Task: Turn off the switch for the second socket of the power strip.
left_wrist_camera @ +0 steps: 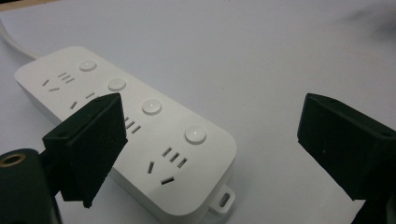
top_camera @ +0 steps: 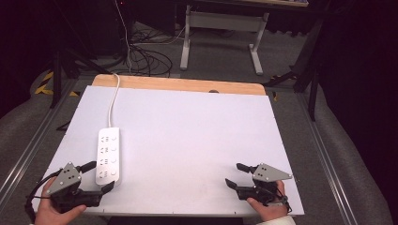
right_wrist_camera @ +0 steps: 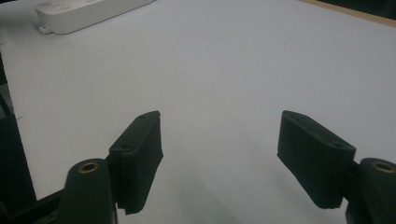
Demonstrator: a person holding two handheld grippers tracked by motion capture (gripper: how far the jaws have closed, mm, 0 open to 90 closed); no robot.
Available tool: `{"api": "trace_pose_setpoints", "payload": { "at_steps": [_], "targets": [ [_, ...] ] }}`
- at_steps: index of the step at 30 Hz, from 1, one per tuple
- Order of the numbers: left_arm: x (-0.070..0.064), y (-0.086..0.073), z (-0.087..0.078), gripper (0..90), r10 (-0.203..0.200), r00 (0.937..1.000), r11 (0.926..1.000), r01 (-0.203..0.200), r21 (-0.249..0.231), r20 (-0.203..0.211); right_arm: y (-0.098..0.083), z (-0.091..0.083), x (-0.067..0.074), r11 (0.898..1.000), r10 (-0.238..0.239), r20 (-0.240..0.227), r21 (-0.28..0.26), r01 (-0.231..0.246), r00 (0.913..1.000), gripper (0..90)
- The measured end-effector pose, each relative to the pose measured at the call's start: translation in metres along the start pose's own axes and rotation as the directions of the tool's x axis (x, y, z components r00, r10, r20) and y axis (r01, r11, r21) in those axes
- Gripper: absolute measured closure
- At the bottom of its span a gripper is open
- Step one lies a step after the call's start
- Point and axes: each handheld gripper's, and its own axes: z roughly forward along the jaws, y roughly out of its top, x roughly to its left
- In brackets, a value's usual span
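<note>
A white power strip with several sockets and round buttons lies on the left of the white table top, its cord running to the far edge. My left gripper stands open at the near left, its jaws just beside the strip's near end. In the left gripper view the power strip lies partly behind the left jaw, with nothing held in the left gripper. My right gripper stands open at the near right over bare table. Far off in the right gripper view lies the power strip; the right gripper is empty.
A wooden strip runs along the table's far edge. Beyond it stand a white desk frame and tangled cables on the floor. Metal rails flank the table on both sides.
</note>
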Motion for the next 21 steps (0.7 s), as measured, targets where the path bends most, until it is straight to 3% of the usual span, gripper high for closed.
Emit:
{"api": "trace_pose_setpoints", "payload": {
  "at_steps": [2,5,13,17,21],
  "targets": [
    [0.0005,-0.0038,0.0000,8.9,-0.030,0.9995,0.9995,0.030,-0.003,0.004,0.0000,0.0001,0.0001,1.000,-0.002,0.000,0.000,0.002,1.0000,31.2],
    [0.0001,-0.0070,0.0013,8.9,-0.027,0.9996,0.9995,0.027,0.013,-0.008,0.0001,0.0000,0.0002,1.000,-0.002,0.000,-0.001,0.002,1.0000,31.2],
    [-0.0012,-0.0045,0.0013,8.9,0.042,0.9980,0.9990,-0.041,0.015,-0.047,0.0000,0.0005,0.0003,1.000,-0.001,-0.001,0.001,0.001,1.0000,31.2],
    [0.0000,-0.0038,0.0020,8.9,0.029,0.9987,0.9995,-0.029,0.009,-0.042,-0.0003,0.0009,0.0001,1.000,0.001,-0.002,0.003,-0.001,1.0000,31.2],
    [0.0010,-0.0036,0.0027,8.9,-0.009,0.9994,0.9999,0.009,0.006,-0.032,-0.0003,0.0013,-0.0003,1.000,0.002,-0.002,0.003,-0.002,1.0000,31.2]
  ]
}}
